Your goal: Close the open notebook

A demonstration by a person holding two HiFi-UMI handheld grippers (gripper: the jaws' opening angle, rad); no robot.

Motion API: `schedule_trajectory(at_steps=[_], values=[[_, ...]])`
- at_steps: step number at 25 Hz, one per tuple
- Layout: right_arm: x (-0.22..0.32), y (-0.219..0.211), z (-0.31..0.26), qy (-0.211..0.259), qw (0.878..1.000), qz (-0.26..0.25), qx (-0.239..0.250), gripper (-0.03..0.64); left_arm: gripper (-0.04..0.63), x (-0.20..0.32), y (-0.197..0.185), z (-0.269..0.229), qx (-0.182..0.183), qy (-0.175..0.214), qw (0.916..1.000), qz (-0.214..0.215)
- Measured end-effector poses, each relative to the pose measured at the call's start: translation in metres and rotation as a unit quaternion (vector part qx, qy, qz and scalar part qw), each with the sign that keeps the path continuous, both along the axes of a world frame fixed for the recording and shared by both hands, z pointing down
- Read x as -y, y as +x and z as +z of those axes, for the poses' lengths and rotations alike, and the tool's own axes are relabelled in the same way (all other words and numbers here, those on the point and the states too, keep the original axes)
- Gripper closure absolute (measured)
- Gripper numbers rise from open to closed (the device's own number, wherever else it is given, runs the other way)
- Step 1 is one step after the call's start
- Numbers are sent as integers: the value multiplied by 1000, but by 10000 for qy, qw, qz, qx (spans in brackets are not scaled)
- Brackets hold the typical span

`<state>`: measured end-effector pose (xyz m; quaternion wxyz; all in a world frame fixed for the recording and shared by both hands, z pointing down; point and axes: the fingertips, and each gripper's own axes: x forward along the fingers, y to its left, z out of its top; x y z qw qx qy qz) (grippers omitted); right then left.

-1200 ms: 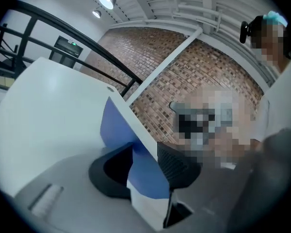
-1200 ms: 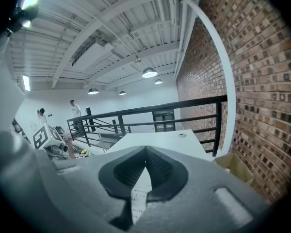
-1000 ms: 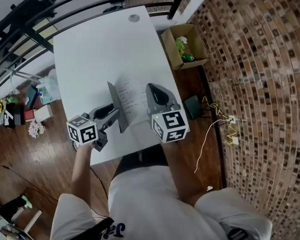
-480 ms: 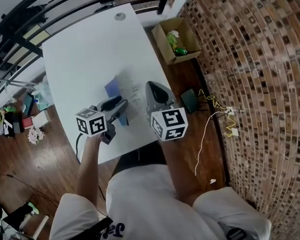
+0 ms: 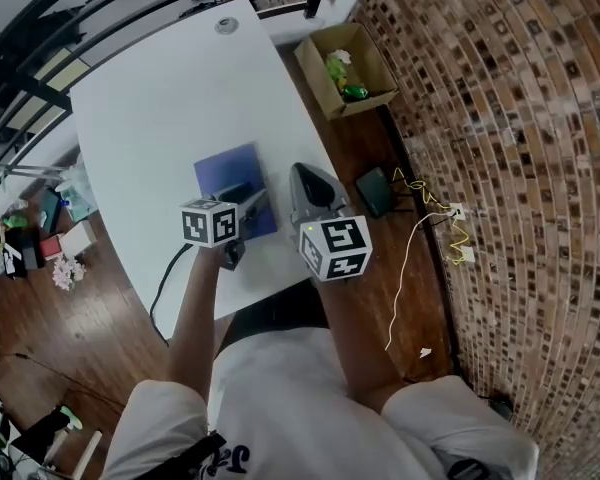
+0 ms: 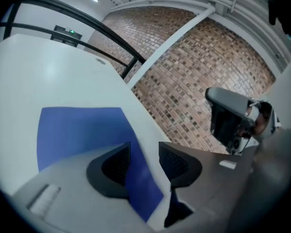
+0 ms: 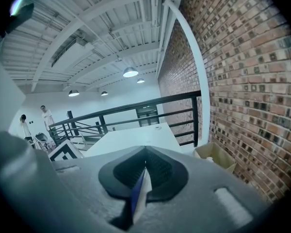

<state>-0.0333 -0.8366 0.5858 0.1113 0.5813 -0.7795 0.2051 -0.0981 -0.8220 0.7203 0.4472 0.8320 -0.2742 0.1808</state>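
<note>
Notebook (image 5: 225,173) closed on surface (image 5: 150,98). Left gripper (image 6: 144,154) jaws just opening, loosely straddling cover; right gripper (image 7: 145,159) jaws pinch edge: release before lifting.

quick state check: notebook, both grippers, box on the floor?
Notebook: closed, flat on the table, blue cover up.
Left gripper: open; jaws have just been opening; the notebook's cover shows in the gap, pads not pressing it.
Right gripper: shut on the notebook's edge.
Box: open, green items inside.
</note>
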Motion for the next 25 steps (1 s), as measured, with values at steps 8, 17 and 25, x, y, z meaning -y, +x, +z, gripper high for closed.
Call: schedule_trajectory(at_steps=[8,17,25], values=[[-2,0,13,-117,9999,9,69,627,428,5,0,25,821,-131,9961,-308],[-3,-20,-5,92,9998,-137,145,627,580,13,-6,44,1215,-240,9893,-776],[-28,-49,-70,740,9968,-314,21,627,578,-7,-25,-37,893,932,9896,-635]])
